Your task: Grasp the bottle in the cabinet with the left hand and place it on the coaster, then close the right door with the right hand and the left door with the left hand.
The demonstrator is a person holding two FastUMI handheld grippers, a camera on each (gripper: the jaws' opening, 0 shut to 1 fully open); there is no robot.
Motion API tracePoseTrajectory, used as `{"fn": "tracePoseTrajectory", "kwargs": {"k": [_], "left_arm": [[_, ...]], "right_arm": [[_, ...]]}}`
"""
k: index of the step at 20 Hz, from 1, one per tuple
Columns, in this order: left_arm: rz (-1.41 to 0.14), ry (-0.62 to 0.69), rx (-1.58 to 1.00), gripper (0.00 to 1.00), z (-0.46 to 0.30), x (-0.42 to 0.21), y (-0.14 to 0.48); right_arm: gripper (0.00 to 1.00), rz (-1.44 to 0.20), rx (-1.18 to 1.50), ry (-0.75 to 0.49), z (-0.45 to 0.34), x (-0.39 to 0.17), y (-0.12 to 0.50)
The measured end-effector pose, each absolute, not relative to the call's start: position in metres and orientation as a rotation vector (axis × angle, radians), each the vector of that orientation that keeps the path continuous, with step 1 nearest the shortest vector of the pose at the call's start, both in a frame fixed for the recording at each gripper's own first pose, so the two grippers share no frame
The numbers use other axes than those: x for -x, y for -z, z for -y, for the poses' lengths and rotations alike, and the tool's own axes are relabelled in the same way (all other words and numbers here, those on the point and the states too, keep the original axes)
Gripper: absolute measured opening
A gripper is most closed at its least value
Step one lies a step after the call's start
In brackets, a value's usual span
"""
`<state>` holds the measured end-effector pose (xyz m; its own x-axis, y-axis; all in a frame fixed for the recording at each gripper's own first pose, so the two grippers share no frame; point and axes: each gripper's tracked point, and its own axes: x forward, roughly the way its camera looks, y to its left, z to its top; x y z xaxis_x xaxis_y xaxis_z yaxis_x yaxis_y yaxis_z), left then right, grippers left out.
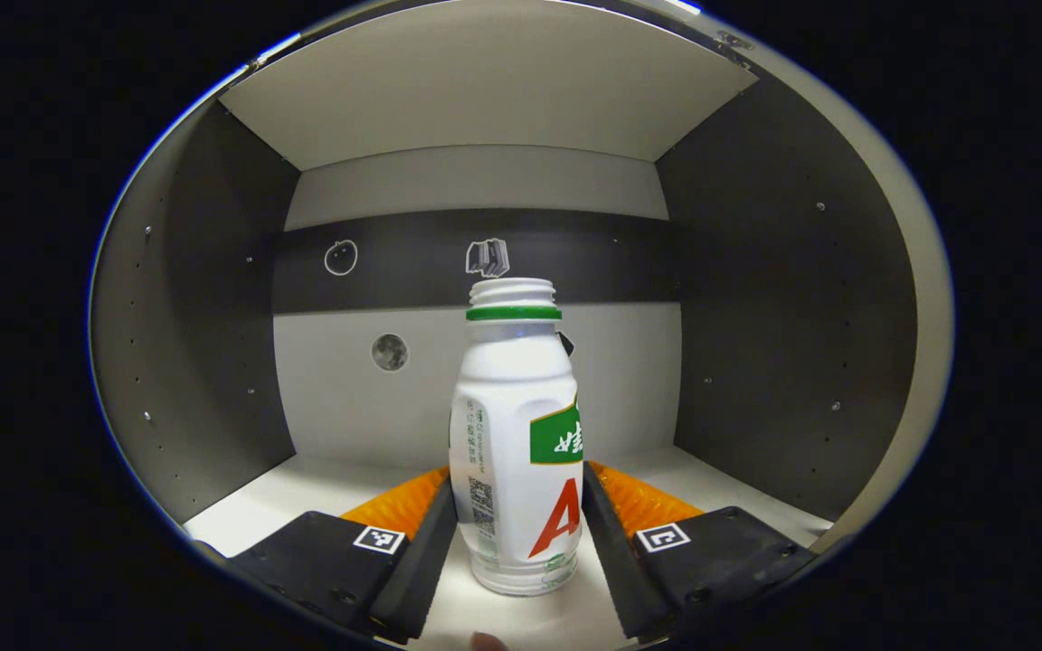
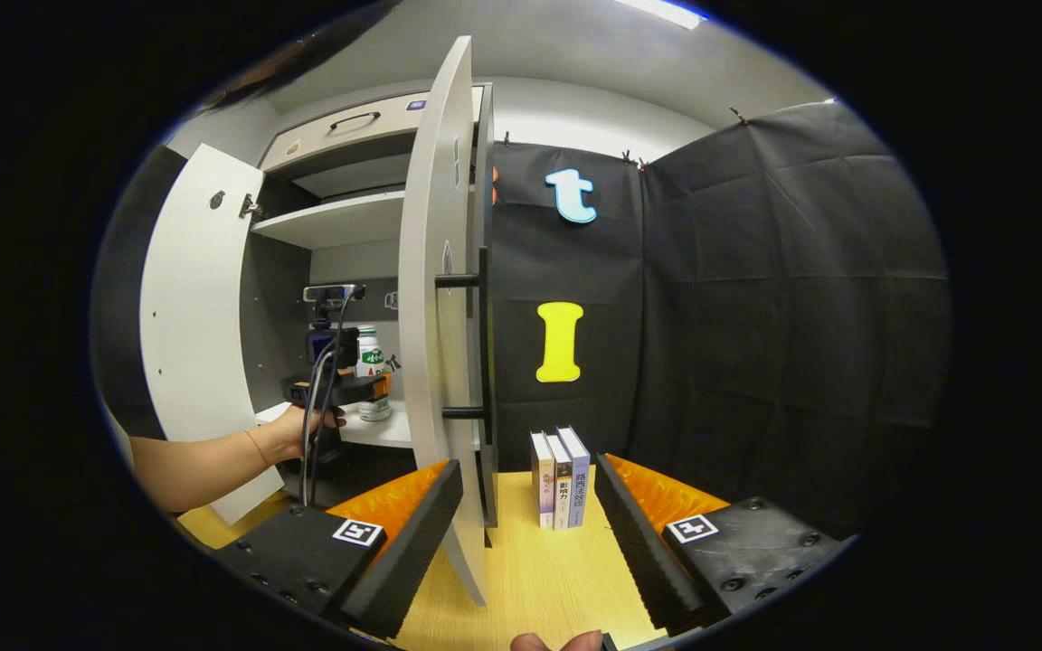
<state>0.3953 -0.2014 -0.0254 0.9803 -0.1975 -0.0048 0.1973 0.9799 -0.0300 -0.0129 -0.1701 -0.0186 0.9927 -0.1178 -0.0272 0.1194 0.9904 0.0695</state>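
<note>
Standing upright on the pale shelf (image 1: 322, 493) inside the cabinet, the bottle (image 1: 516, 434) sits right between the left gripper (image 1: 519, 506) fingers. It's white with a green neck ring and no cap on. The fingers hug both sides of it really close, but I honestly can't tell if they're actually pressing on it or just beside it. Dark side walls left and right, and a dark band across the back wall far behind the bottle.

From the right gripper view, you can see the left gripper (image 2: 376, 384) farther off, inside the cabinet, with a hand (image 2: 304, 425) holding it and the bottle (image 2: 372, 384) at its tip. Both doors are open: left door (image 2: 191, 334) swung wide, right door (image 2: 435, 307) edge-on, just ahead. The right gripper (image 2: 525, 506) hangs over the wooden table (image 2: 530, 579), fingers spread wide, holding nothing. Three books (image 2: 560, 479) stand upright on the table, just right of the right door.
</note>
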Motion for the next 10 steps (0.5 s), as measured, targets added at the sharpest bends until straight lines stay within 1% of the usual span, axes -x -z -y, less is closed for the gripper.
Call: {"fn": "tracePoseTrajectory", "kwargs": {"k": [3, 6, 10], "left_arm": [[0.015, 0.221, 0.022, 0.77, 0.191, -0.37, 0.006], [0.05, 0.243, 0.021, 0.77, 0.178, -0.317, -0.015], [0.06, 0.262, 0.026, 0.78, 0.156, -0.268, -0.02]], "right_arm": [[0.98, -0.017, -0.084, 0.125, 0.162, 0.021, 0.013], [0.98, -0.021, -0.095, 0.13, 0.155, 0.028, 0.01], [0.98, -0.004, -0.101, 0.13, 0.146, 0.036, 0.002]]}}
